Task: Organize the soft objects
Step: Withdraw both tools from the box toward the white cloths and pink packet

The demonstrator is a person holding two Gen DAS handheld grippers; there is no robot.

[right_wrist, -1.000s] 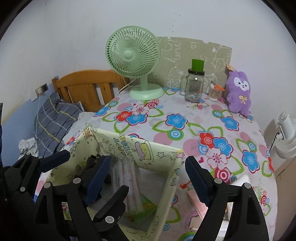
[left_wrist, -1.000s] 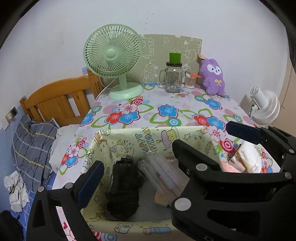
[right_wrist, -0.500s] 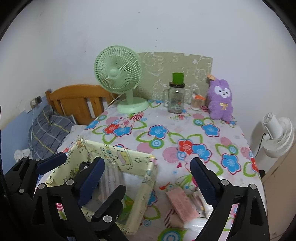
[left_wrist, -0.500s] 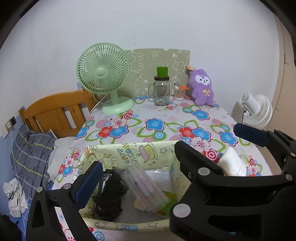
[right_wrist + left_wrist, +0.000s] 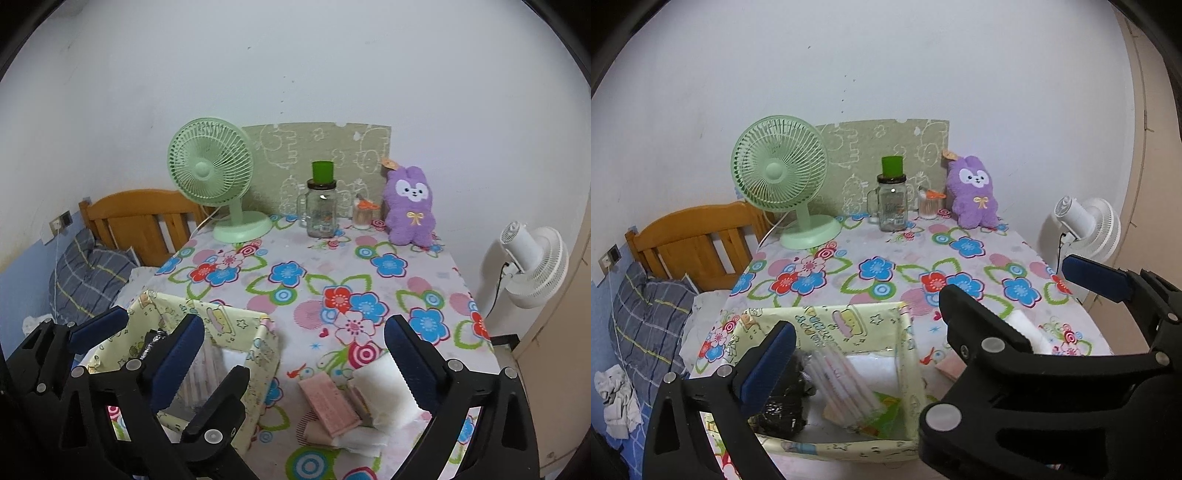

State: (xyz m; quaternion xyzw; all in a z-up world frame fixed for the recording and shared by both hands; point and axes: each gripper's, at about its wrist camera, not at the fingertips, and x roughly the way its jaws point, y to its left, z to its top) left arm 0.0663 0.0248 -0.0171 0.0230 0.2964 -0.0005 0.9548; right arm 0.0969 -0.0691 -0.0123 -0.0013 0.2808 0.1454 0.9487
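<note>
A cream cartoon-print fabric box (image 5: 827,325) stands at the table's near left. Inside it lie a black crumpled bundle (image 5: 783,406), a clear pack of pink sticks (image 5: 846,384) and something white at the back. Right of the box, a pink pack (image 5: 328,406) and a white soft pad (image 5: 380,384) lie on the cloth. A purple plush bunny (image 5: 410,206) sits at the far wall. My left gripper (image 5: 183,339) hovers open over the box with nothing in it. My right gripper (image 5: 294,325) hangs above the pink pack, its jaws opening with nothing between them.
A green desk fan (image 5: 779,173), a glass mug with a green lid (image 5: 892,203) and a small swab jar (image 5: 929,206) line the back of the flowered table (image 5: 295,273). A white fan (image 5: 532,266) stands off the right edge. A wooden headboard (image 5: 698,240) and a pillow are on the left.
Both grippers have drawn back and up from the box, so more of the table shows. The pink pack and white pad have come into the right wrist view. The right jaws stand wider.
</note>
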